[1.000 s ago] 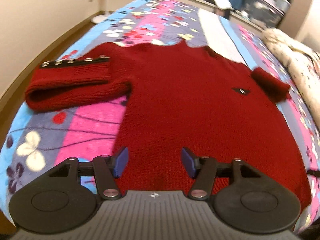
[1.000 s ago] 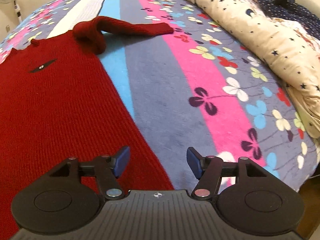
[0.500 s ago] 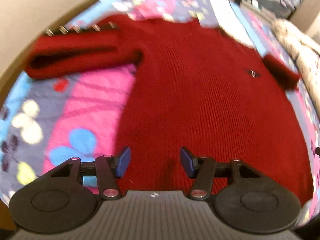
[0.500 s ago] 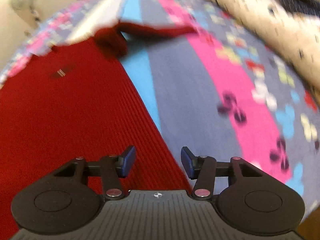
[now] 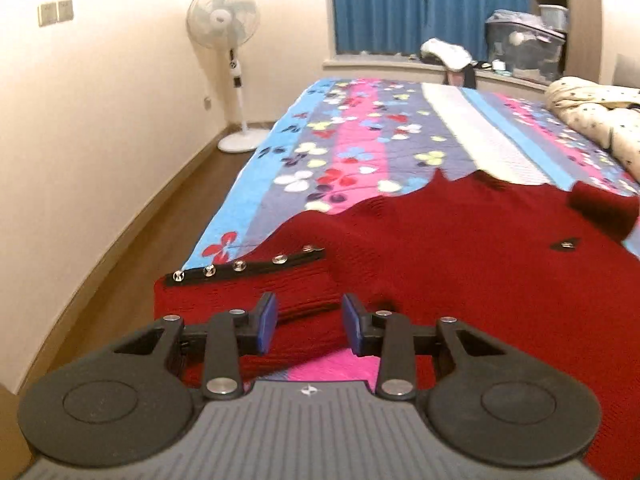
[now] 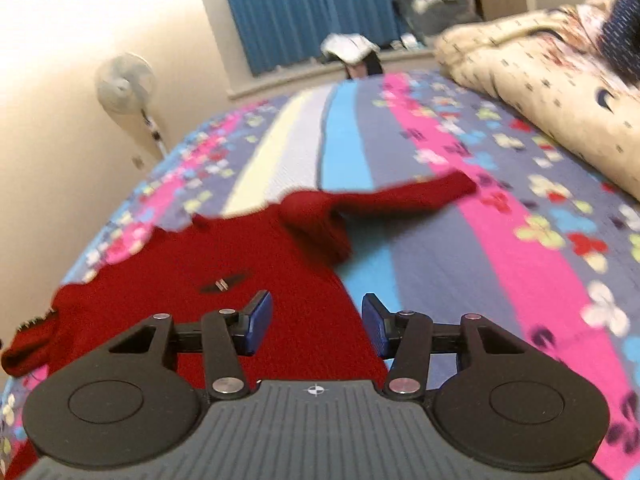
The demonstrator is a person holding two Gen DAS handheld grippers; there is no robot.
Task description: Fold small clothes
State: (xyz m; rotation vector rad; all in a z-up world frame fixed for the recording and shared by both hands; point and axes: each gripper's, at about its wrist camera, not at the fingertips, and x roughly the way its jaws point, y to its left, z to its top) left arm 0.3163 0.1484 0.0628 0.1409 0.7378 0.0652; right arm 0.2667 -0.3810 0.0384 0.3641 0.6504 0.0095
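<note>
A dark red knit sweater (image 5: pixel 460 256) lies flat on the striped flowered bedspread (image 5: pixel 360 128). Its left sleeve (image 5: pixel 256 292), with a black strip of silver snaps, lies folded near the bed's left edge. My left gripper (image 5: pixel 308 326) is open, its jaws either side of that sleeve, not closed on it. In the right wrist view the sweater (image 6: pixel 224 272) has its right sleeve (image 6: pixel 400 200) stretched to the right over a bunched shoulder. My right gripper (image 6: pixel 316 326) is open above the sweater's right side edge.
A cream star-print duvet (image 6: pixel 540 76) is heaped along the bed's right side. A white standing fan (image 5: pixel 236 80) stands on the wood floor by the left wall. Blue curtains (image 5: pixel 408 4) and storage boxes (image 5: pixel 524 48) are at the far end.
Both grippers have moved forward up the sweater and tilted up toward the room. The left one went left to the folded sleeve. The right one now sits by the chest edge.
</note>
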